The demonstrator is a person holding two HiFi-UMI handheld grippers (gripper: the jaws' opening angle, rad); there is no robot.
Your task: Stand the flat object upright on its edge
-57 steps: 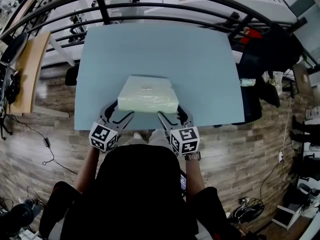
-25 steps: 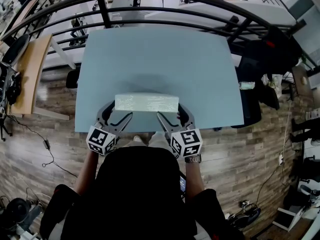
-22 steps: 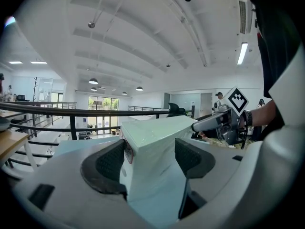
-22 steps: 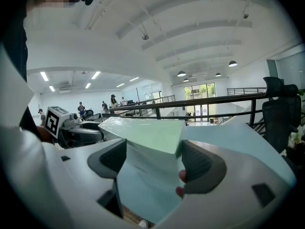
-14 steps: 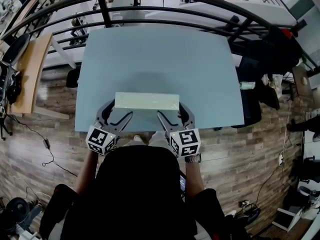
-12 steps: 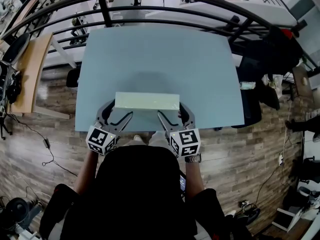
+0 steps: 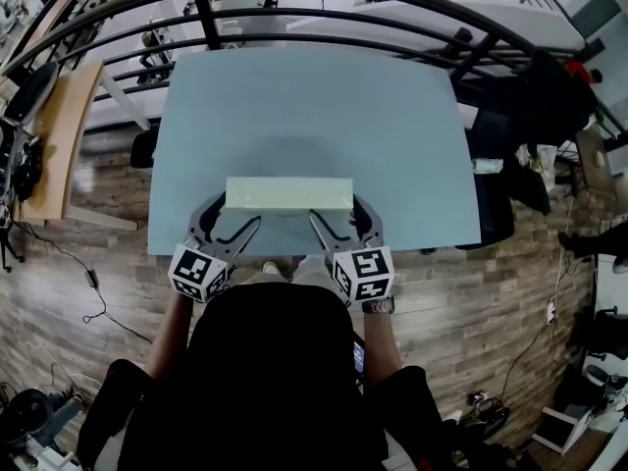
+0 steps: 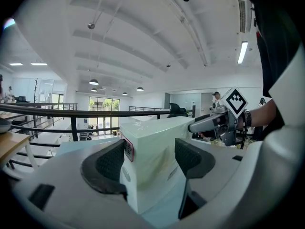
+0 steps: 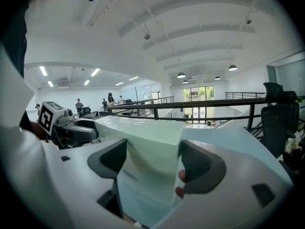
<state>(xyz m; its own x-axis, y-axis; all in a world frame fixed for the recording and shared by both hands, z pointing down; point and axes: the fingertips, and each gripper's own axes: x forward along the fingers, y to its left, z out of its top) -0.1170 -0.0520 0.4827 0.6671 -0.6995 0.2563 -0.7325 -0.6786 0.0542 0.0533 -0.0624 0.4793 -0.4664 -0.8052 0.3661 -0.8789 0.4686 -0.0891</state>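
The pale box (image 7: 288,193) is seen standing on its long edge near the front of the tabletop (image 7: 314,96). One end is clamped between the jaws of the left tool (image 7: 236,214) and the other end between the jaws of the right tool (image 7: 338,214). The task is judged nearly done, but if one tool is opened ahead of the other, or a jaw is dragged along the glossy wrap, the narrow box could be tipped over flat or knocked off the nearby front edge.
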